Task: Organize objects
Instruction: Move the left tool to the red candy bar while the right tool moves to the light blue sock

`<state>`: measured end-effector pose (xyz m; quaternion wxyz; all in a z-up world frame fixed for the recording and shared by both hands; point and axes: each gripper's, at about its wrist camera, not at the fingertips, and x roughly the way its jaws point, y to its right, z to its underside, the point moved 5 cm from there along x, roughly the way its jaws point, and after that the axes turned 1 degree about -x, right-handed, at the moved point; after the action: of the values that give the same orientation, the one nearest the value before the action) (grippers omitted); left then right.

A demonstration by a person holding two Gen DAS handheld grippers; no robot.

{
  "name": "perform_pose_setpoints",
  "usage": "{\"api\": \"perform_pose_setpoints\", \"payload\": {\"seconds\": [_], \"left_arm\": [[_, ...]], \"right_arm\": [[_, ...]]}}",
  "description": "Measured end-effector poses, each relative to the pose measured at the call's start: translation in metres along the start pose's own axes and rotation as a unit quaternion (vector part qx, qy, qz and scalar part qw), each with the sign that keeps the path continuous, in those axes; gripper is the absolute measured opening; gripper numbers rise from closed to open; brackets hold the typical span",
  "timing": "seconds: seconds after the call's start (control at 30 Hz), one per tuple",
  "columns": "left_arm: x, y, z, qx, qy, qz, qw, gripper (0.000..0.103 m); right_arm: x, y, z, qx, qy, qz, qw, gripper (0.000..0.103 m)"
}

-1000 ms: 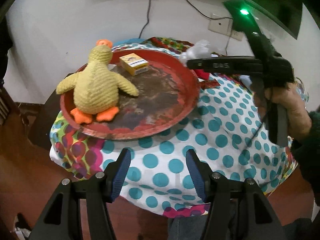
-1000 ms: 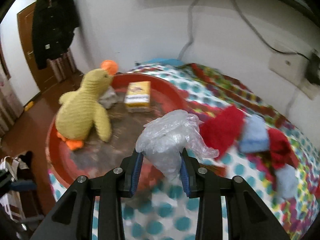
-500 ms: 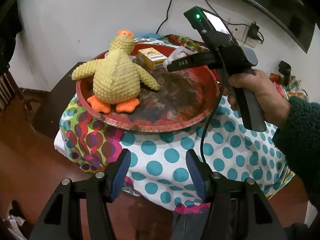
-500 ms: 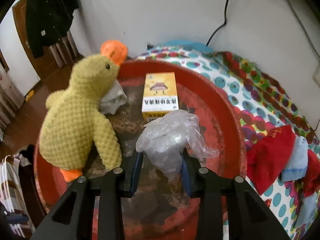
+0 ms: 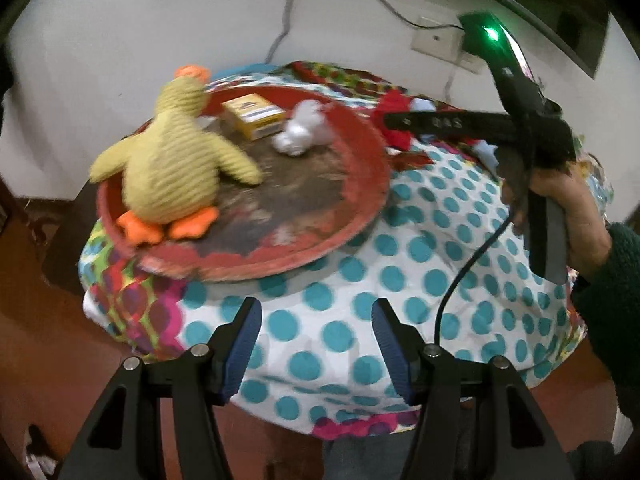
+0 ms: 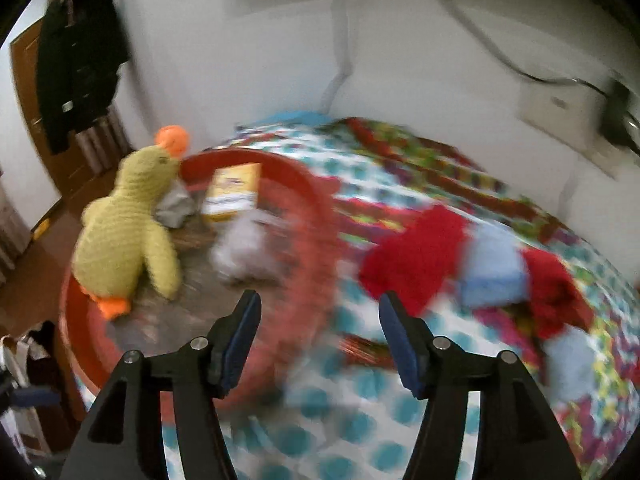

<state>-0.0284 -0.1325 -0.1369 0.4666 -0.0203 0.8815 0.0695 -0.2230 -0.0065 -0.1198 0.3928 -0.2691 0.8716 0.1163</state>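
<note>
Clear plastic bag (image 5: 300,132), released, now lies in the red tray (image 5: 360,216) at the duck's (image 5: 172,160) three o'clock; right hand-held gripper (image 6: 320,334) jaws have just been opening, empty; left hand-held gripper (image 5: 316,344) wide, empty.

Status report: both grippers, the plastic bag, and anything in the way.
Left hand-held gripper open, empty. Right hand-held gripper just opened, empty. Plastic bag in red tray beside the box. Nothing in the way.

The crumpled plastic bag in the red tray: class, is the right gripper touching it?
Apart. The right wrist view shows the right gripper with open jaws that have just been opening and nothing between them; the plastic bag lies beyond the fingertips in the red tray.
</note>
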Motion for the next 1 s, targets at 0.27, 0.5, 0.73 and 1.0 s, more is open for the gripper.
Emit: {"api": "perform_pose_setpoints", "payload": {"seconds": [0.27,0.5,0.73,1.0], "left_arm": [[0.014,0.053,-0.018,0.061,0.005,0.019,0.9979,0.059],[0.026,0.099,-0.055,0.128,0.029,0.036,0.9907,0.059],[0.058,0.124,-0.089,0.179,0.019,0.059,0.9819,0.059],[0.108,0.133,-0.115,0.204,-0.018,0.047,0.9777,0.059]], "right_arm": [[-0.012,0.108,0.034,0.045,-0.013,0.093,0.995,0.059],[-0.008,0.146,0.056,0.069,-0.02,0.112,0.991,0.061],[0.002,0.162,0.057,0.074,-0.015,0.122,0.99,0.065],[0.011,0.178,0.065,0.071,-0.019,0.115,0.991,0.037]]}}
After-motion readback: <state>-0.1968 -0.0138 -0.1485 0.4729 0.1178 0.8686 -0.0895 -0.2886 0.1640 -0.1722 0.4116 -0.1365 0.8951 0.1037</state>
